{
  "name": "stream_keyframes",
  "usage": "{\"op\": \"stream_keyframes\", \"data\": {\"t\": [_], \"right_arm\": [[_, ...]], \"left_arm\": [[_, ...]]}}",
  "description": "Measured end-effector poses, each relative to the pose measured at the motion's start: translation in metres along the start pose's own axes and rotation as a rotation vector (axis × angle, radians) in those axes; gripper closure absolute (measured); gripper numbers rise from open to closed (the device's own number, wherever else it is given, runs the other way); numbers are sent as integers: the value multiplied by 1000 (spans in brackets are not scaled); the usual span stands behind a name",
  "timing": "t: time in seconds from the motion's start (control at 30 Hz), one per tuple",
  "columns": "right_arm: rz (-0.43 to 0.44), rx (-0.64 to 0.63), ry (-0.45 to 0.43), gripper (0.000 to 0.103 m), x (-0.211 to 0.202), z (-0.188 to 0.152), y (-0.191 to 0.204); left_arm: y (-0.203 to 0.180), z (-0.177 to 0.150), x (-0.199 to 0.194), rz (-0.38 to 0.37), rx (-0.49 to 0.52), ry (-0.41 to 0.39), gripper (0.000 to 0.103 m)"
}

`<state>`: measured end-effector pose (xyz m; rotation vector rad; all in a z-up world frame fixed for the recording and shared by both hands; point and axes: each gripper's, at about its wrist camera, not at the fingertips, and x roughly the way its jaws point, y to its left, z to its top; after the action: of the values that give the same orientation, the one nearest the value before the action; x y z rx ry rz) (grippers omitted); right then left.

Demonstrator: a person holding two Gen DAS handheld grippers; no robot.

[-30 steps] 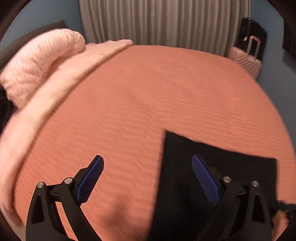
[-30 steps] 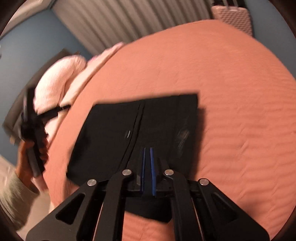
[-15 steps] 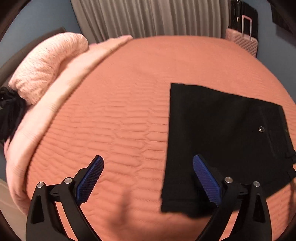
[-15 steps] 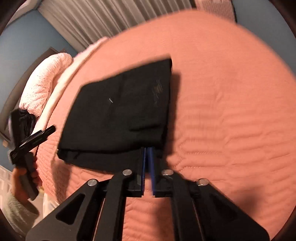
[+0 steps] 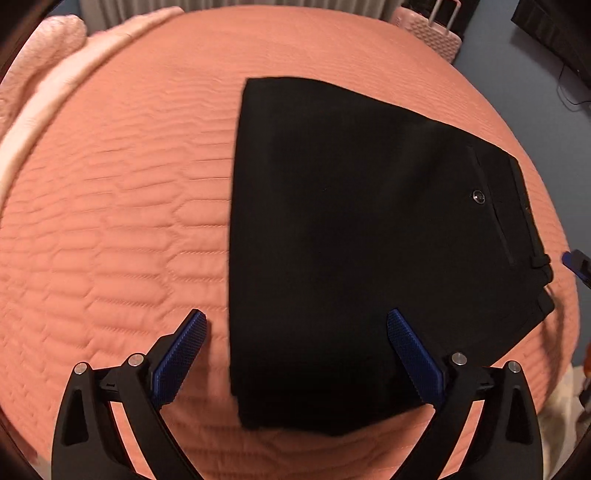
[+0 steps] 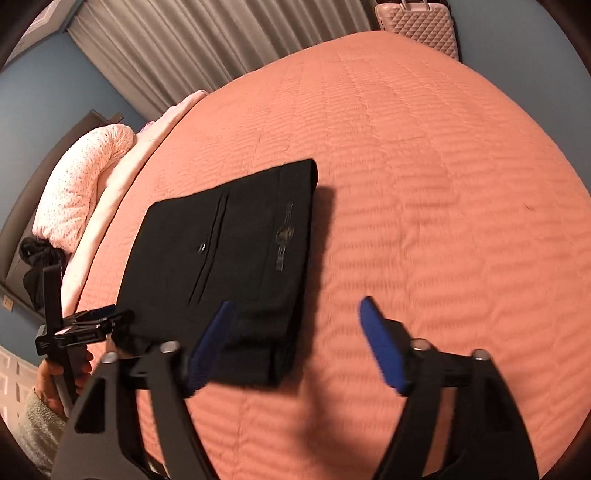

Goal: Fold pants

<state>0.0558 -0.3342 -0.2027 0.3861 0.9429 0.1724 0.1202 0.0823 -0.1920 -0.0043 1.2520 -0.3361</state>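
Observation:
The black pants (image 5: 351, 240) lie folded into a compact rectangle on the salmon quilted bedspread (image 5: 129, 184); a pocket button shows on top. They also show in the right wrist view (image 6: 229, 266). My left gripper (image 5: 295, 343) is open and empty above the pants' near edge. My right gripper (image 6: 297, 332) is open and empty, over the pants' near right corner, not holding them. The left gripper (image 6: 92, 321) appears at the left in the right wrist view, held by a hand.
Pink pillows (image 6: 81, 181) and a folded pink blanket lie along the left of the bed. A pink suitcase (image 6: 417, 26) stands beyond the far edge by grey curtains (image 6: 207, 40). A dark garment (image 6: 37, 266) sits by the pillows.
My right gripper has opened and let go of the pants, which now lie flat. My left gripper has moved over the pants, still open.

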Motion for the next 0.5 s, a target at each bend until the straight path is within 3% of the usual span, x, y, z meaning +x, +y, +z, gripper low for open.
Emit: {"op": "stream_keyframes", "data": {"t": [0.1,0.2,0.27,0.37,0.43,0.47,0.5], "right_arm": [[44,33,78,31,28,9,-9],[79,41,131,27,51,11,-5],[67,19,112,21,57,12,1],[58,-12,97,22,56,12,11],[62,-34,97,32,59,11,18],[61,-50,102,47,60,10,23],[62,-60,109,50,62,10,29]], "left_arm": [[6,13,13,-84,-30,35,5],[8,24,19,-96,-44,34,5],[1,31,22,-75,-19,29,5],[-4,38,24,-78,-24,34,5],[-5,42,24,-75,-33,34,5],[-9,42,23,-67,-34,32,6],[-7,44,22,-66,-34,30,12]]}}
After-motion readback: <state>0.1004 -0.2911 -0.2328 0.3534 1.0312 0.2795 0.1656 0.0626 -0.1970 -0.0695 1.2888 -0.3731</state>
